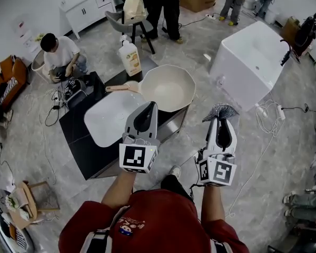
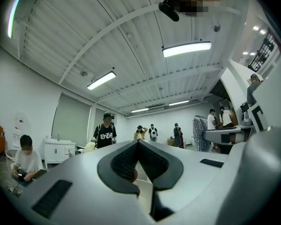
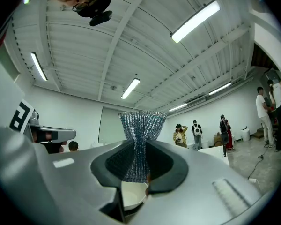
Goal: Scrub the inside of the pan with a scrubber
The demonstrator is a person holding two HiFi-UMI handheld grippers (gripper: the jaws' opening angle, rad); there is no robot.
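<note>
Glittery silver mesh scrubber clamped upright in the right gripper, fanning wide above its jaws, left gripper alongside, jaws closed together and empty, smooth round cream pan beyond both tips on a black table

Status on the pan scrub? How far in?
Done: scrubber is picked up, right gripper jaws shut on it. In hand: both grippers held up short of the black table; left gripper shut, empty. Left: all the scrubbing; the pan sits on the table, scrubber nowhere near it.
</note>
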